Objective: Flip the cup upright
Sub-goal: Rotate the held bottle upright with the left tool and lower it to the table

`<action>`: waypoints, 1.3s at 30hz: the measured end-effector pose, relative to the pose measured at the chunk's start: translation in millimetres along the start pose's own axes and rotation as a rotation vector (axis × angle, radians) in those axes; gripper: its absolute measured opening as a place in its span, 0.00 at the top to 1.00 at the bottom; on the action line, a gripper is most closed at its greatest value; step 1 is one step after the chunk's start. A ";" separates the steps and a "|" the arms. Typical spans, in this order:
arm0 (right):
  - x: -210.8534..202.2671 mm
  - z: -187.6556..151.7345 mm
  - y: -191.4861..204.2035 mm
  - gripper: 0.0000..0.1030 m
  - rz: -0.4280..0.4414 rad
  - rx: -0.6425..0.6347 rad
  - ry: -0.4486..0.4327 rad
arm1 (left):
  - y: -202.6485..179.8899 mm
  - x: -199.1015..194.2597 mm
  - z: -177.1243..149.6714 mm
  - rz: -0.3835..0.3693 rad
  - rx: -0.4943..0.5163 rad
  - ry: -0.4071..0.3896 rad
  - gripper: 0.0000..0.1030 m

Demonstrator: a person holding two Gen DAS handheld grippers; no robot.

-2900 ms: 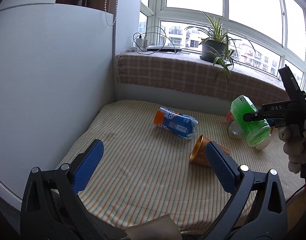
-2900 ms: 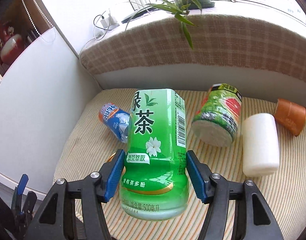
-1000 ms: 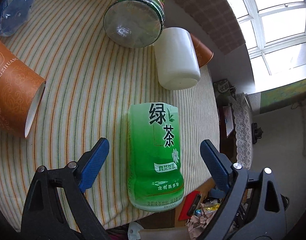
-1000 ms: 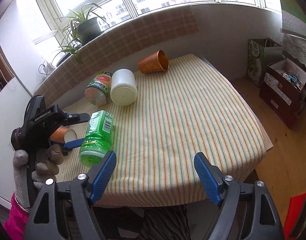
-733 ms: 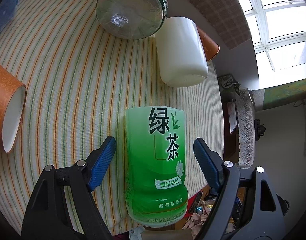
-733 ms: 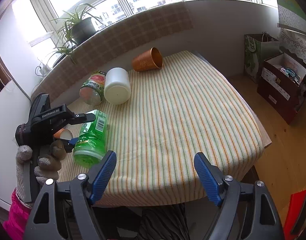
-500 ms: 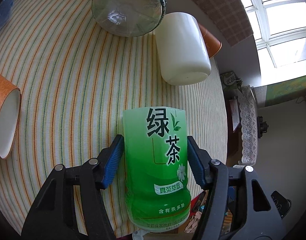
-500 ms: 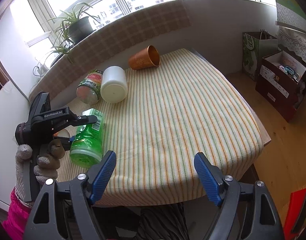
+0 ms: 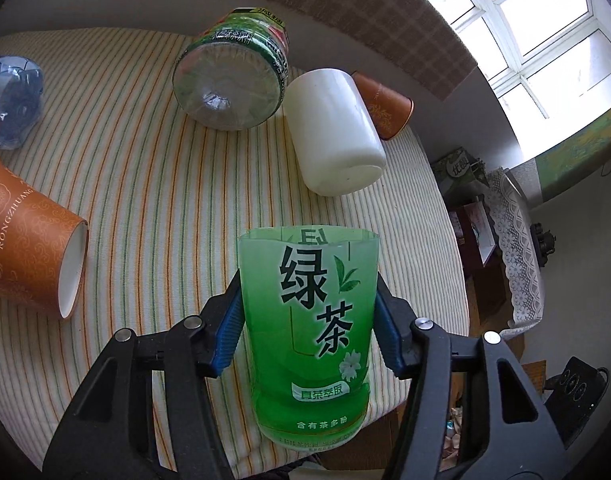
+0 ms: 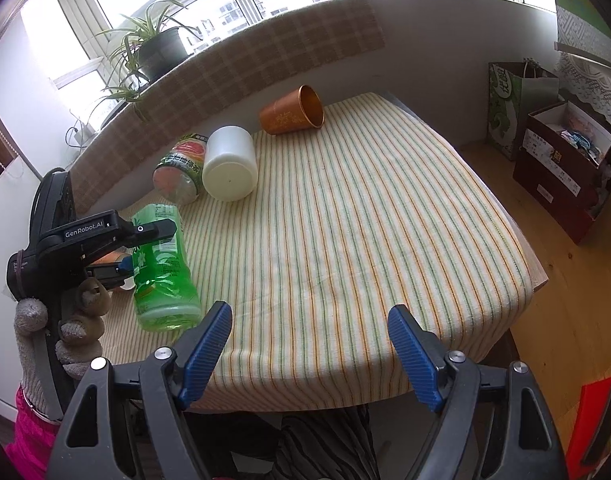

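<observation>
My left gripper [image 9: 307, 330] is shut on a green tea cup [image 9: 309, 332] cut from a bottle, with blue pads on both its sides. The cup's open rim points away from the camera and it is tilted, its base lifted near the table's front left; it also shows in the right wrist view [image 10: 161, 268]. My right gripper [image 10: 309, 348] is open and empty above the table's front edge.
On the striped tablecloth [image 10: 365, 220] lie a white cup [image 10: 230, 164], a green-and-red bottle cup [image 10: 181, 170], a copper cup [image 10: 291, 114], an orange paper cup [image 9: 29, 236] and a blue bottle cup [image 9: 11, 104]. Bags and boxes [image 10: 561, 148] stand on the floor at the right.
My left gripper closed on the green tea cup and has begun to lift and tilt it. My right gripper let it go earlier and has drawn back, open.
</observation>
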State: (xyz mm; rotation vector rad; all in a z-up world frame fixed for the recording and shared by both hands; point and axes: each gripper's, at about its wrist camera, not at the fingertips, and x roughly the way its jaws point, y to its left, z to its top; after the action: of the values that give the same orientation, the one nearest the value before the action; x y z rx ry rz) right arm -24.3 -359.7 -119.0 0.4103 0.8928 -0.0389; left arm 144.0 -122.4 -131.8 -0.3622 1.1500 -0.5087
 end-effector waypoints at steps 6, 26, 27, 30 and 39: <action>1.1 -0.3 3.3 0.20 0.003 -0.011 0.004 | -10.2 -12.2 -2.7 0.043 0.078 -0.070 0.44; 2.0 -1.4 -0.6 0.20 0.001 0.006 0.008 | -46.4 -14.4 -11.9 0.257 0.359 -0.301 0.44; 2.0 -1.4 -0.3 0.20 0.001 0.006 0.008 | -46.5 -15.3 -12.9 0.256 0.360 -0.302 0.44; 1.8 -1.3 1.3 0.20 0.003 0.003 0.008 | -46.5 -18.1 -16.4 0.252 0.362 -0.302 0.44; 3.8 -1.2 6.7 0.20 0.008 -0.007 0.013 | -44.6 -26.4 -30.1 0.236 0.375 -0.312 0.44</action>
State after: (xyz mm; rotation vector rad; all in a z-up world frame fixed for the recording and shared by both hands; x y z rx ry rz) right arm -21.5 -352.5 -120.2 0.4077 0.9035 -0.0261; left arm 98.9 -145.2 -99.4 0.0214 0.7616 -0.4307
